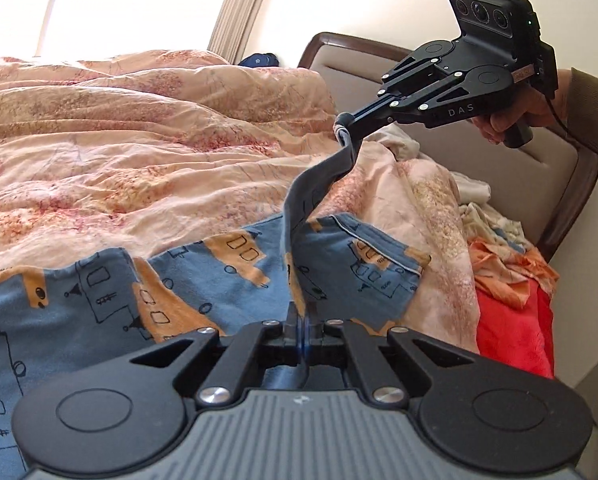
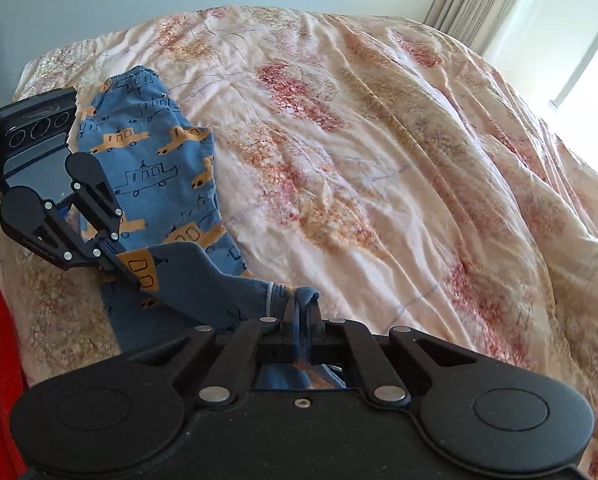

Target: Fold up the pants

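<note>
Pants (image 2: 151, 160) on rumpled duvet (image 2: 379, 160)

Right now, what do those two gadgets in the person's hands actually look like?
Both are matte black with two long thin fingers, round pivot discs and silver bolts. The right gripper has "DAS" lettering, a three-lens camera block on top, a green light and a black cable; the hand wears an olive sleeve. The left gripper has a grey ribbed body.

The pants (image 1: 79, 292) run off the left wrist view's lower-left edge, their far hem hidden beneath the right gripper (image 2: 301, 320) in the right wrist view.
</note>
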Demonstrator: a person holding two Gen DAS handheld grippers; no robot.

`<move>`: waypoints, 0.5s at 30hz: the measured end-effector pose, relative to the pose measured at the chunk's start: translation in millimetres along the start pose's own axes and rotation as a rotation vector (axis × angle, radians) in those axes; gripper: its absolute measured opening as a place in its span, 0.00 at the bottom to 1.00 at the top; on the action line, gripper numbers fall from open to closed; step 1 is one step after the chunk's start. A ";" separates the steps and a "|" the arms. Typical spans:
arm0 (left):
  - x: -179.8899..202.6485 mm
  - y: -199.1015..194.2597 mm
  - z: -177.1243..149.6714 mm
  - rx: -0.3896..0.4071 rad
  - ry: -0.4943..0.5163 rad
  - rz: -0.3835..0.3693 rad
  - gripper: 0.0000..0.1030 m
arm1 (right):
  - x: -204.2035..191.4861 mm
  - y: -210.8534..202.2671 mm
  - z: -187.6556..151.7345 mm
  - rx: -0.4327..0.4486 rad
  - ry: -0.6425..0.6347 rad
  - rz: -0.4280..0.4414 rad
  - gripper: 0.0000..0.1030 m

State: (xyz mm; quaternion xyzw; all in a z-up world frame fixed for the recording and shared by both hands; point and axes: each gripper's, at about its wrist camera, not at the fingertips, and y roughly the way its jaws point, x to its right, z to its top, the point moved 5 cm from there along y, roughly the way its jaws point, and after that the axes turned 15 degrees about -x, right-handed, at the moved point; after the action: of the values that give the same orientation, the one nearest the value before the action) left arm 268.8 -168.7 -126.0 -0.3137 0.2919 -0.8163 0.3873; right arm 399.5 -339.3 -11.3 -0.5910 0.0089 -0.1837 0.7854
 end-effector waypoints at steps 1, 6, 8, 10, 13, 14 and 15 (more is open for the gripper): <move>5.8 3.6 -2.9 -0.014 0.020 0.011 0.00 | -3.3 0.4 -11.8 0.003 0.015 -0.005 0.02; 22.4 25.3 -16.1 -0.103 0.110 0.087 0.00 | -23.8 19.2 -72.2 -0.024 0.073 -0.055 0.02; 25.7 28.9 -22.0 -0.123 0.135 0.100 0.00 | -30.8 31.2 -96.0 -0.038 0.105 -0.046 0.02; 27.1 30.0 -24.8 -0.133 0.149 0.108 0.00 | -38.4 40.5 -115.3 -0.054 0.130 -0.021 0.02; 28.0 30.1 -26.2 -0.141 0.157 0.116 0.00 | -46.7 45.7 -134.0 -0.040 0.172 0.015 0.02; 28.2 30.8 -26.4 -0.142 0.157 0.119 0.00 | -48.0 46.7 -138.4 -0.031 0.190 0.012 0.02; 28.4 31.4 -26.8 -0.144 0.156 0.122 0.00 | -49.7 47.6 -141.6 -0.024 0.208 0.023 0.02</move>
State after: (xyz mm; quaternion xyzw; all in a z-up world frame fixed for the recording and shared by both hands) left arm 248.9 -202.2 -157.5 -0.2578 0.3974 -0.7902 0.3888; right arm 333.7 -444.3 -108.4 -0.5781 0.0995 -0.2349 0.7750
